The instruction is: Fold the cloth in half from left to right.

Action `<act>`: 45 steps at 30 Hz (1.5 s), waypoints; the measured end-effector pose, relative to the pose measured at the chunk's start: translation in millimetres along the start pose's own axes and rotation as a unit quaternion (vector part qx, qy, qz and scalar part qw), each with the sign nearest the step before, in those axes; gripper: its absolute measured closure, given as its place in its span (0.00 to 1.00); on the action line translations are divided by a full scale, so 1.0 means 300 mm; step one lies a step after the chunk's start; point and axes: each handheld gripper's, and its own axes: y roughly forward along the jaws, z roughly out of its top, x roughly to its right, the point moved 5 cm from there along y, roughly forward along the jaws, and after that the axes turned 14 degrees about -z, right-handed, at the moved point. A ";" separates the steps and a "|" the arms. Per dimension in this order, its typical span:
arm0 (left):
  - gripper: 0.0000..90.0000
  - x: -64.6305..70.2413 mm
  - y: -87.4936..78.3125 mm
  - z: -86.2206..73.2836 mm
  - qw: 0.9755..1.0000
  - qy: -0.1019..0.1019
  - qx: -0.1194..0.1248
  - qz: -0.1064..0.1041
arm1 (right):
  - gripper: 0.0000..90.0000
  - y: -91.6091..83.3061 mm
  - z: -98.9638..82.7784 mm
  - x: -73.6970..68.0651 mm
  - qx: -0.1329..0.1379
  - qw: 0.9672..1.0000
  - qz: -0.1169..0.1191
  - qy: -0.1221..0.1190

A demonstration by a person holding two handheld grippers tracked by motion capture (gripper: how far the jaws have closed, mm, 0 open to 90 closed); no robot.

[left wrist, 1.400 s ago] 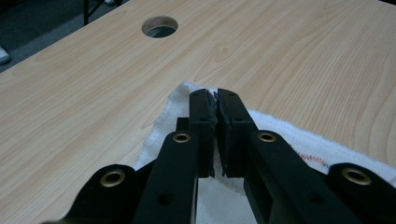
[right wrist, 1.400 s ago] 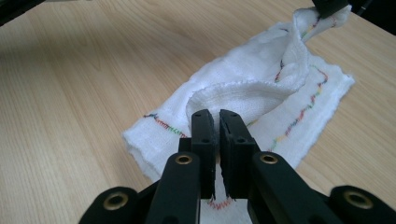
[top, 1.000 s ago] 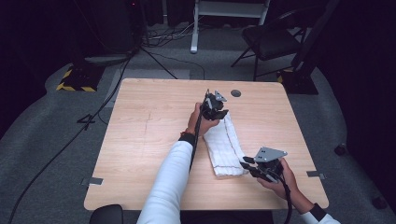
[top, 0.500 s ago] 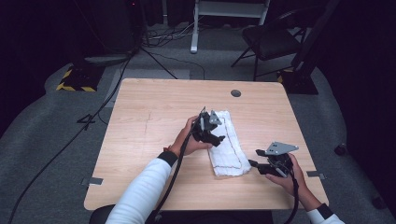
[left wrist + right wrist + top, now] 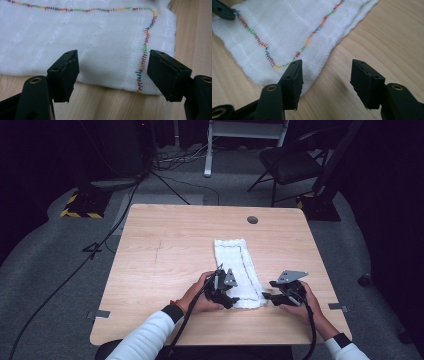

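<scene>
Folded white gauze cloth (image 5: 237, 270), rainbow-stitched hem, flat on wood-grain table (image 5: 165, 250); left gripper (image 5: 112, 72), right gripper (image 5: 325, 80) both agape, apparently empty.

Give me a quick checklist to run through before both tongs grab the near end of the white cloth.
1. Left tongs open: ok, the jaws have just been opening and nothing is pinched.
2. Right tongs open: ok, jaws also just opened, apart over the corner.
3. Left tongs lined up on the white cloth: ok, near edge and stitched corner lie between the jaws.
4. Right tongs lined up: not ok, one jaw is over the corner, the other over bare table.
5. Cloth flat: ok, folded layers lie flat on the wood.
6. Pads touching the cloth: cannot tell.
</scene>
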 end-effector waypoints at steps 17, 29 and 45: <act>0.30 0.019 -0.044 -0.114 1.000 -0.031 -0.005 0.003 | 0.48 -0.016 -0.002 -0.113 0.001 0.999 0.034 -0.038; 0.30 0.073 -0.096 -0.193 0.998 -0.048 0.014 0.023 | 0.41 -0.020 0.024 -0.195 0.003 0.995 0.071 -0.067; 0.24 0.063 -0.147 -0.166 0.998 -0.029 0.045 0.022 | 0.44 -0.044 0.067 -0.036 0.047 0.999 0.016 -0.004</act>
